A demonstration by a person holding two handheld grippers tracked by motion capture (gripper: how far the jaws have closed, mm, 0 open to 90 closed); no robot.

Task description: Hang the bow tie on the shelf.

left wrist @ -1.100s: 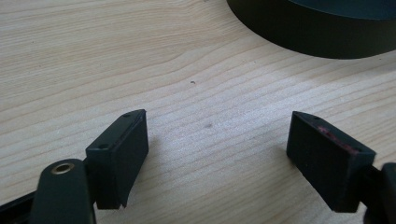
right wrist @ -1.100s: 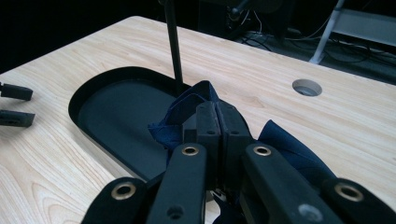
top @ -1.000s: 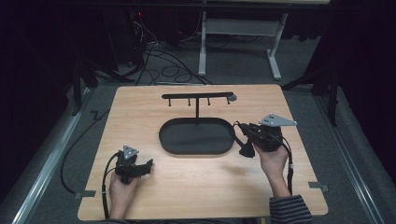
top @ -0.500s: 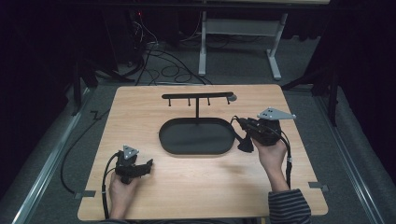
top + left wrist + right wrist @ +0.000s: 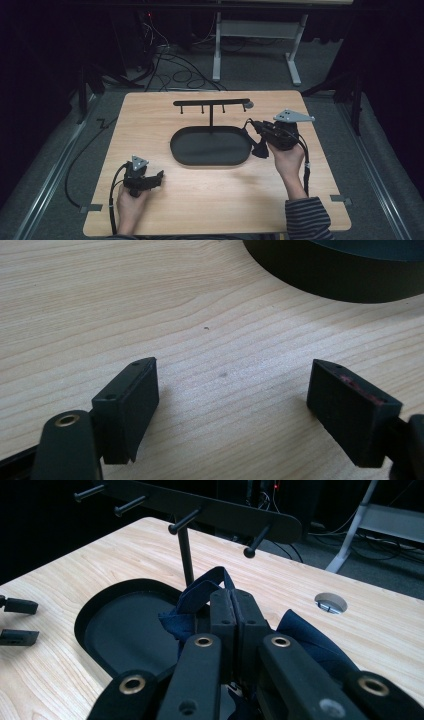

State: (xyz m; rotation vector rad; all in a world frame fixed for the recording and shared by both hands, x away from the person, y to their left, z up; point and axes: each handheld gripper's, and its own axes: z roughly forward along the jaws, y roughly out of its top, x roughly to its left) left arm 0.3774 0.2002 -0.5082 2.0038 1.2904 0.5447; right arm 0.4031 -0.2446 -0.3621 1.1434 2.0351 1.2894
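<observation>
Jaws clamped tight on a dark blue cloth (image 5: 200, 597), the right gripper (image 5: 256, 131) holds it above the right end of the black oval tray (image 5: 210, 159) beneath the peg rack (image 5: 211, 103), while the left gripper (image 5: 232, 402) rests wide open and empty on the wooden table (image 5: 225, 200).

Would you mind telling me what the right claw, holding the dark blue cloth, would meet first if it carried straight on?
Probably the stand's upright post, with the peg bar above; depth is hard to judge. The right claw is shut on the dark blue cloth.
</observation>
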